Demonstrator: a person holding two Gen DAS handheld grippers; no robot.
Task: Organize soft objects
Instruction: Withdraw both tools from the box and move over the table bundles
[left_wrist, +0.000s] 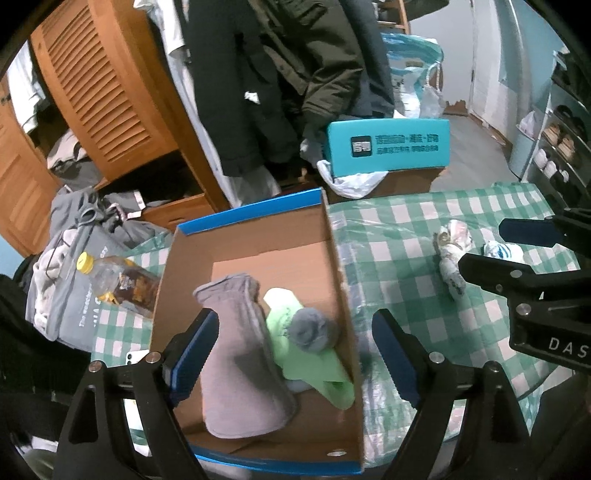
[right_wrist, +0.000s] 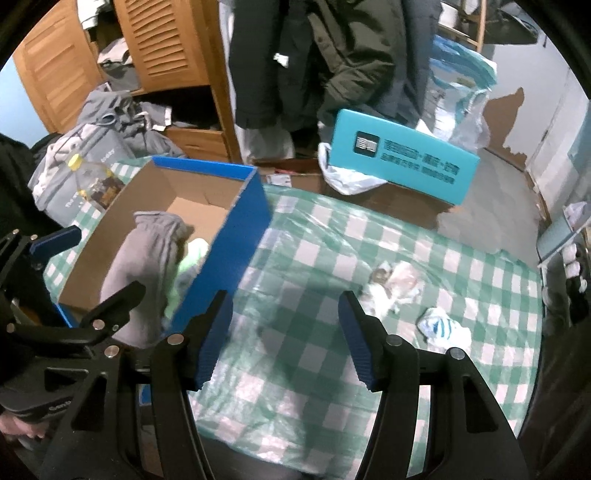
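A blue-edged cardboard box (left_wrist: 332, 258) stands on the green checked table; it also shows in the right wrist view (right_wrist: 243, 218). In it lie a grey cloth (left_wrist: 240, 343), a light green cloth (left_wrist: 291, 332) and a rolled grey sock (left_wrist: 312, 330). My left gripper (left_wrist: 291, 354) is open and empty above the box. On the table to the right lie a patterned sock bundle (right_wrist: 391, 288) and a white, blue-striped sock (right_wrist: 441, 326). My right gripper (right_wrist: 286, 338) is open and empty over the table, left of both socks.
A plastic bottle (left_wrist: 118, 278) with a yellow cap lies left of the box. A teal box (right_wrist: 402, 158) sits on a carton beyond the table. Coats hang behind, beside a wooden wardrobe (left_wrist: 107, 92). Grey clothes are piled at the left.
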